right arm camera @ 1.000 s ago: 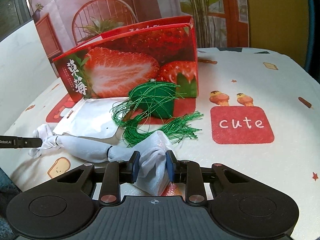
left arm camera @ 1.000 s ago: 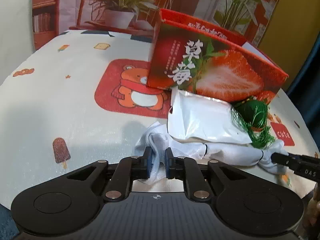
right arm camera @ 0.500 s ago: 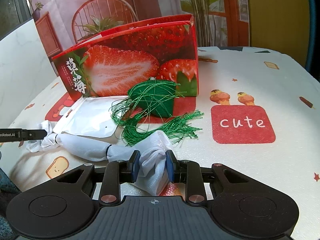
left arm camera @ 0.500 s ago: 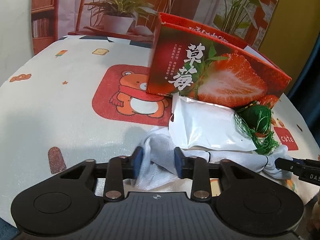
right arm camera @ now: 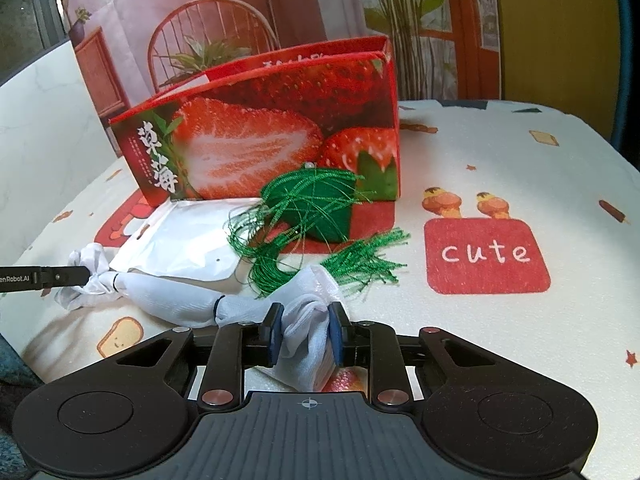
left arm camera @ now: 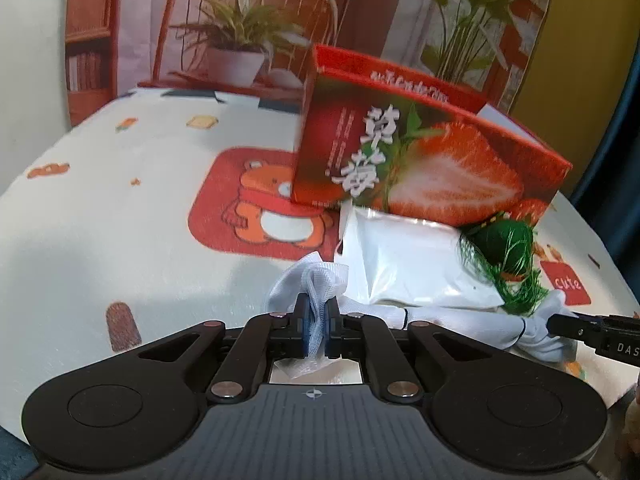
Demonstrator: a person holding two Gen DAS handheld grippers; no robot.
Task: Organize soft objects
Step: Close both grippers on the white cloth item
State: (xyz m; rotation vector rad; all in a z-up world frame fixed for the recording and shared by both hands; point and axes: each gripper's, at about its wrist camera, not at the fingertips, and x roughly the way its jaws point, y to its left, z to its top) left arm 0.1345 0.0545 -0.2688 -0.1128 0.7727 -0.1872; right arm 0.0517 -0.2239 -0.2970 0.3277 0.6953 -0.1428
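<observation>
Long white mesh-fabric bundle [right arm camera: 176, 304] stretched across the printed tablecloth [right arm camera: 520, 168], one bunched end pinched tight in left gripper [left arm camera: 316, 326], other clamped in right gripper [right arm camera: 306, 332]; crinkly white pouch [left arm camera: 404, 264], green stringy tassel [right arm camera: 312, 208], glossy strawberry box [right arm camera: 256, 144] just behind.

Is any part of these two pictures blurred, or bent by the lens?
Left wrist view: the red strawberry-printed cardboard box looks motion-smeared, and the tablecloth edge bows from fisheye distortion. Right wrist view: sharper, the box lettering is readable, with the same bowing at the borders.

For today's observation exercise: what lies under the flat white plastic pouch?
Part of the long white tied cloth bundle runs beneath the flat white plastic pouch; anything further under it is hidden.
</observation>
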